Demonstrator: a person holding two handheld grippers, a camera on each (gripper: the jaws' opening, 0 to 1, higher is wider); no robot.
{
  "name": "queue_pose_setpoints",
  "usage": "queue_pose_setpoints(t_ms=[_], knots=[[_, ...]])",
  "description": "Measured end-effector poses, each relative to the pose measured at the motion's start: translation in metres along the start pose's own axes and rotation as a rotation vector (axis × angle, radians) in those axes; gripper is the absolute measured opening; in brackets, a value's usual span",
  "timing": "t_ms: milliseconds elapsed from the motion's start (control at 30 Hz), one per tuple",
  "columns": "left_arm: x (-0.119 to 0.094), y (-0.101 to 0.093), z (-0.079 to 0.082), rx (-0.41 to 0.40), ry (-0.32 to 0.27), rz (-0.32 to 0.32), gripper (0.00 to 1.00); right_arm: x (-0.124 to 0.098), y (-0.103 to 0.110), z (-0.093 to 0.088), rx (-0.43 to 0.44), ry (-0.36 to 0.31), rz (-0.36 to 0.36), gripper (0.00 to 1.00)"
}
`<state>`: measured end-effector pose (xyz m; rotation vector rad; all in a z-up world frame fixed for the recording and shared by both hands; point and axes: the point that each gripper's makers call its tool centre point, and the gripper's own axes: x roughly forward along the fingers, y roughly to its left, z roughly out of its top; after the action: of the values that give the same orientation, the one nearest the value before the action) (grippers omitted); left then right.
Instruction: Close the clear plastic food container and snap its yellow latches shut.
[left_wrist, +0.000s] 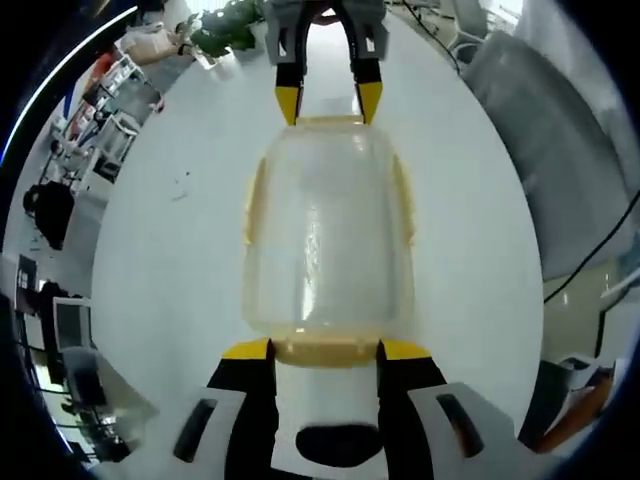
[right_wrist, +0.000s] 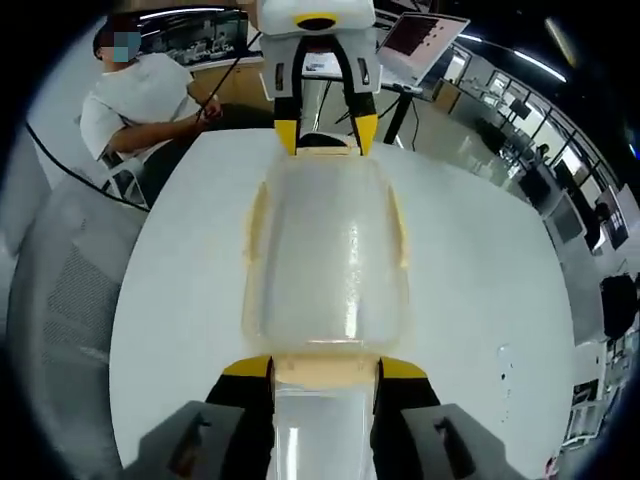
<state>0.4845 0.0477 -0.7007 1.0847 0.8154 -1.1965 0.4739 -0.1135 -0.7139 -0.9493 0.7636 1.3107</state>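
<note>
Resting lid-down at the centre of the white round table (left_wrist: 180, 260), the clear plastic food container (left_wrist: 327, 240) sits between the left gripper (left_wrist: 327, 350) at 6 o'clock and the right gripper (left_wrist: 328, 100) at 12 o'clock, each with jaws apart bracketing a yellow end latch (left_wrist: 327, 350)

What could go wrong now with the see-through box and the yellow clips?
The left gripper and right gripper straddle the end latches of the clear container from opposite ends. Uneven pushing might slide it across the smooth white table. A yellow latch could stay half-snapped, or the lid might flex.
</note>
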Motion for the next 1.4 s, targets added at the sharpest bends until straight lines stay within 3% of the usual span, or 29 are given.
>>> queue_pose_setpoints(t_ms=[467, 1400], knots=[[0.006, 0.006, 0.040, 0.007, -0.022, 0.013, 0.36, -0.025, -0.005, -0.032, 0.000, 0.013, 0.000, 0.35], [0.039, 0.008, 0.107, -0.012, -0.081, -0.005, 0.36, -0.054, -0.010, -0.101, 0.017, 0.044, 0.019, 0.35]])
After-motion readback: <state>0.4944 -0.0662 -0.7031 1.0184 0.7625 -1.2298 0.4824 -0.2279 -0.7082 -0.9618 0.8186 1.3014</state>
